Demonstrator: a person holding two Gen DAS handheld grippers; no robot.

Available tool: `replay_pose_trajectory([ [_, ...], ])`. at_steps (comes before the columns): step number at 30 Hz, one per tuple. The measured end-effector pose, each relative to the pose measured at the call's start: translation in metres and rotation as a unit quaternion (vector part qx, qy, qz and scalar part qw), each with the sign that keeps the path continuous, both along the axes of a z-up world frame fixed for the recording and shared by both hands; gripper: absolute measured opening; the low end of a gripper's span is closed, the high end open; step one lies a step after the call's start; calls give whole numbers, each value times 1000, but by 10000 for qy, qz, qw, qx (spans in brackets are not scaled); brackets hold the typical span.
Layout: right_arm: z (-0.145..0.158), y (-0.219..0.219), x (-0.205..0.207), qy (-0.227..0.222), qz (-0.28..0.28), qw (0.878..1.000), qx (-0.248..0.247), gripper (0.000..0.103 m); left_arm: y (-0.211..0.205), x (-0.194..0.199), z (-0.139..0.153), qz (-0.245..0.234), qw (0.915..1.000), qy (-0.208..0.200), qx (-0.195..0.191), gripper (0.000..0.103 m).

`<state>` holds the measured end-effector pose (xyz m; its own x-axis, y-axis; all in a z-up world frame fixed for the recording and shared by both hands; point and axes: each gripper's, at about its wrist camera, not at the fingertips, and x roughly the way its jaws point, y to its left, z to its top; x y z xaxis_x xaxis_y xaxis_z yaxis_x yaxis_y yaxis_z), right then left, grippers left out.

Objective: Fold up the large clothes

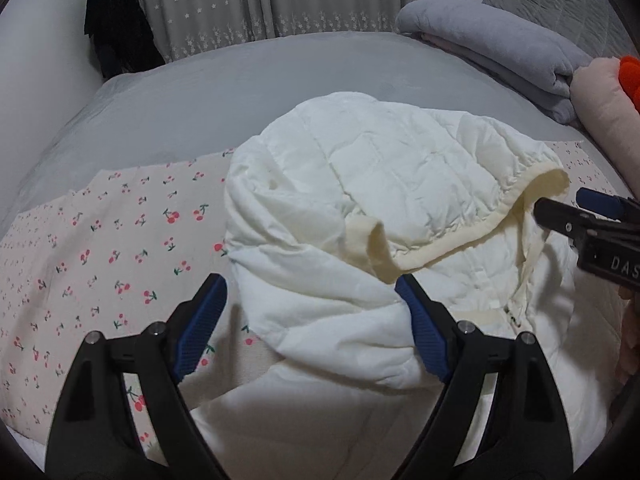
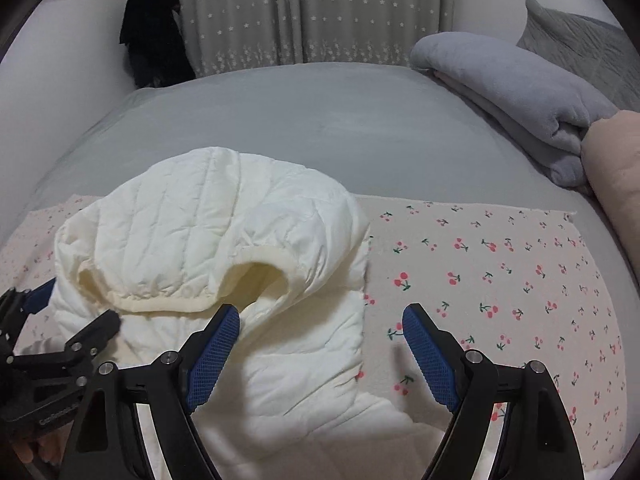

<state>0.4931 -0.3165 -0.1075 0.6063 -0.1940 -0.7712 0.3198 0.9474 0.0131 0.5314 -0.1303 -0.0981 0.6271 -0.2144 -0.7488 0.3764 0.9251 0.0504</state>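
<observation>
Left tongs (image 1: 310,320) spread wide, nothing gripped; blue pads either side of a bunched fold of the white quilted jacket (image 1: 360,208), w/ no clamping seen; right tongs (image 2: 320,344) likewise spread wide, empty, left pad over jacket edge, right pad above the cherry-print cloth (image 2: 500,280); jacket lies crumpled on that cloth, hood (image 2: 208,232) flopped forward over the body, its cream rim gaping toward the cameras; zip partly visible in left wrist view, near the opening; cloth spread flat on the bed (image 1: 240,92), grey sheet beyond it; at far right of bed a folded grey blanket (image 2: 512,92), pink bolster (image 2: 616,160) just beside it; an orange item (image 1: 630,74) at right edge of left wrist view, identity unclear; grey quilted pillow (image 2: 576,40) behind blanket; farthest back, star-print curtains (image 2: 320,12) and a dark garment (image 2: 154,36) hanging at the wall, left of curtains.
</observation>
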Motion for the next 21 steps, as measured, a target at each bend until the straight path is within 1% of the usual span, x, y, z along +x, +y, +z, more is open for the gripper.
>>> replay_pose_trajectory([
  [2,-9,-17,-5,-110,-438,9989,-90,85,14,6,-6,185,9991,164,-357,89],
  [3,-16,-27,-8,-152,-624,9979,41,85,22,9,-8,285,9976,254,-572,89],
  [4,-21,-37,-11,-178,-716,9968,302,85,29,12,-11,386,9961,307,-738,89],
  [5,-30,-48,-15,-215,-835,9941,657,84,38,15,-14,516,9931,356,-989,89],
  [7,-35,-62,-26,-409,-985,9882,1103,80,57,17,-16,745,9847,380,-1528,88],
  [8,-34,-66,-31,-568,-1027,9855,1222,77,66,19,-17,852,9793,389,-1793,87],
  [10,-36,-74,-41,-817,-1114,9794,1475,76,80,22,-19,1066,9698,393,-2159,84],
  [11,-36,-76,-42,-860,-1141,9775,1555,73,82,22,-19,1120,9682,371,-2207,81],
  [13,-36,-75,-41,-906,-1033,9770,1632,63,81,18,-16,1193,9698,265,-2109,74],
  [14,-33,-71,-40,-944,-896,9773,1672,46,80,16,-13,1164,9713,208,-2065,63],
  [15,-29,-66,-38,-1004,-716,9774,1714,28,77,12,-9,1076,9733,107,-2026,46],
  [16,-22,-58,-37,-1065,-526,9785,1685,21,74,8,-6,967,9744,11,-2028,32],
  [17,-13,-49,-36,-1095,-351,9808,1577,13,69,4,-2,771,9747,-69,-2095,11],
  [18,-5,-39,-35,-1152,-164,9837,1373,8,65,-2,4,663,9762,-218,-2051,11],
  [20,2,-26,-33,-1094,-136,9903,840,6,59,-9,12,608,9807,-557,-1776,11],
  [21,-1,-26,-31,-1006,-177,9915,805,6,59,-7,10,661,9819,-501,-1703,11],
])
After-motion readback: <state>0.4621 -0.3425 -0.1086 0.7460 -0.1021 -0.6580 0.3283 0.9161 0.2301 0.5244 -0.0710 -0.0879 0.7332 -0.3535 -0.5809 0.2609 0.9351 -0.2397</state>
